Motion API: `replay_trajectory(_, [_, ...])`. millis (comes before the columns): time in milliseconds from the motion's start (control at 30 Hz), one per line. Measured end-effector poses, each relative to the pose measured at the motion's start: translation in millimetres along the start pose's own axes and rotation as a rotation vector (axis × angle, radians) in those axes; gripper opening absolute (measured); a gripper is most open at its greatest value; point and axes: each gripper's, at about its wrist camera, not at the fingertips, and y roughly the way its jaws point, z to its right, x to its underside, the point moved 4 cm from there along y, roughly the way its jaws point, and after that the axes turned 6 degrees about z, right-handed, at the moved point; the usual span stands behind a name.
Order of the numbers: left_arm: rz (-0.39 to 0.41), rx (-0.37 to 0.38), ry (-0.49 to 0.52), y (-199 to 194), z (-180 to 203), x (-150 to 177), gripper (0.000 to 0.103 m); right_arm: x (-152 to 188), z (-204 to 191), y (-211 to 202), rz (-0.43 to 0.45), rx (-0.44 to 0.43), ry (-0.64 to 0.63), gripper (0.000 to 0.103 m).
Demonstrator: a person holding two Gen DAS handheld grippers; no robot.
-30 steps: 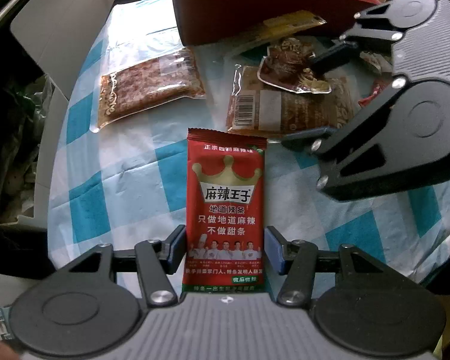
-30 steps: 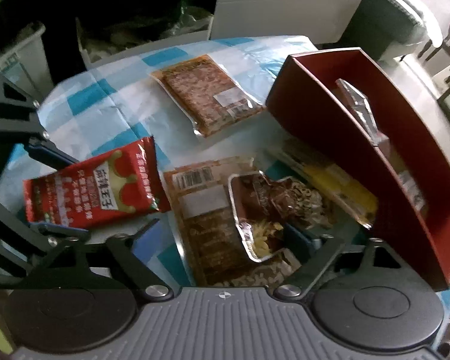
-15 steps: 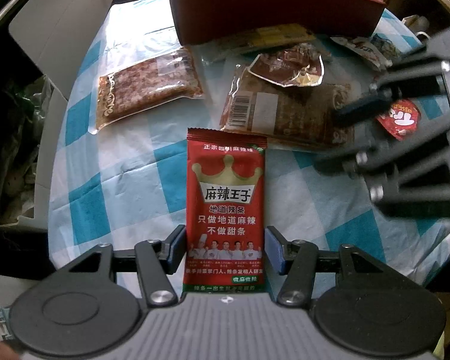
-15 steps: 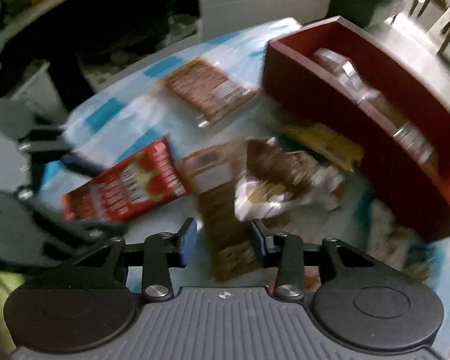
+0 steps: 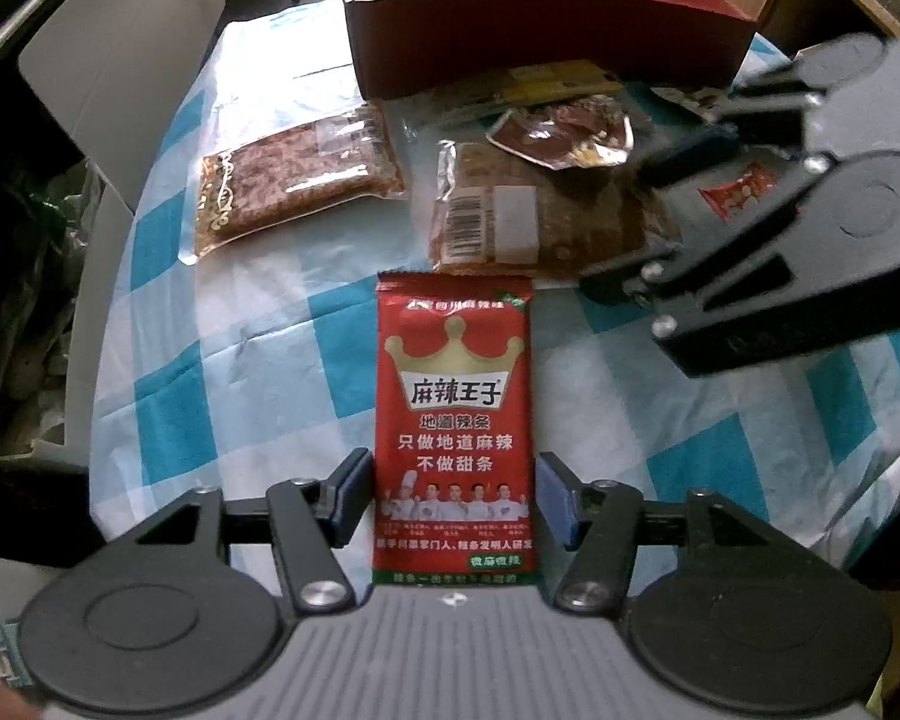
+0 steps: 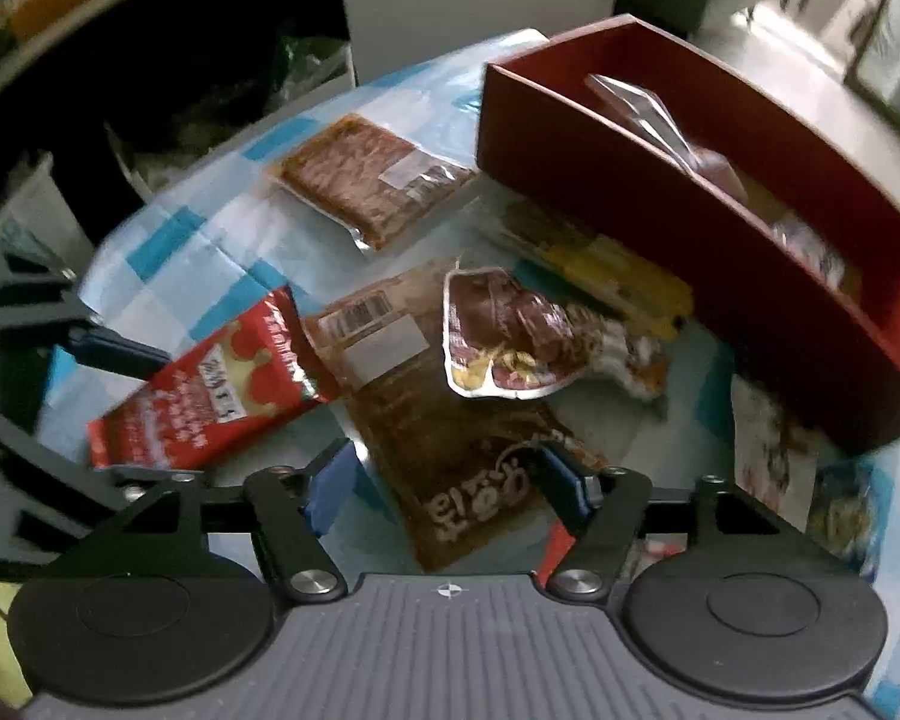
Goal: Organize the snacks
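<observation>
My left gripper (image 5: 453, 495) is shut on a red spicy-strip packet (image 5: 455, 420), gripping its two long edges above the checked tablecloth; the packet also shows in the right wrist view (image 6: 210, 384). My right gripper (image 6: 447, 480) is open and empty, hovering over a long brown snack bag (image 6: 450, 420). A small brown-and-silver pouch (image 6: 504, 342) lies on that bag. A dark red box (image 6: 690, 210) holding several snacks stands at the back right, also in the left wrist view (image 5: 540, 42).
A flat clear pack of reddish-brown snack (image 5: 294, 180) lies at the back left. A yellow packet (image 6: 618, 276) lies against the box. Small packets (image 6: 768, 450) lie at the right. The blue-and-white tablecloth (image 5: 240, 390) ends at the left; clutter lies beyond.
My right gripper pulled back from the small pouch, swung right, then came back over the brown bag with its fingers spread wider. The left gripper and red packet have not moved.
</observation>
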Motion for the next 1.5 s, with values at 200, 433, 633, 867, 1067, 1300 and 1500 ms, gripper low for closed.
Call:
replay_trajectory(200, [-0.002, 0.023, -0.017, -2, -3, 2, 0.054, -16, 0, 1, 0.021, 0.036, -0.128, 0.079])
replay_trajectory(433, [-0.012, 0.028, -0.005, 3, 0, -2, 0.06, -24, 4, 39, -0.037, -0.108, -0.132, 0.092])
replay_trajectory(633, [-0.03, 0.021, -0.003, 7, 1, -4, 0.06, -8, -16, 24, -0.065, -0.084, -0.16, 0.076])
replay_trajectory(867, [-0.021, -0.018, 0.046, 7, 7, -3, 0.062, 13, -15, 3, -0.093, -0.049, -0.084, 0.067])
replay_trajectory(1067, [-0.031, -0.053, 0.055, 11, 7, 1, 0.078, -3, -22, 16, -0.026, 0.015, -0.078, 0.079])
replay_trajectory(1300, [-0.025, -0.045, 0.047, 11, 4, 0, 0.076, -7, -20, 24, 0.001, -0.023, -0.029, 0.069])
replay_trajectory(1500, [-0.015, -0.032, 0.053, 6, 9, 1, 0.064, 3, -18, 11, -0.006, -0.041, 0.01, 0.061])
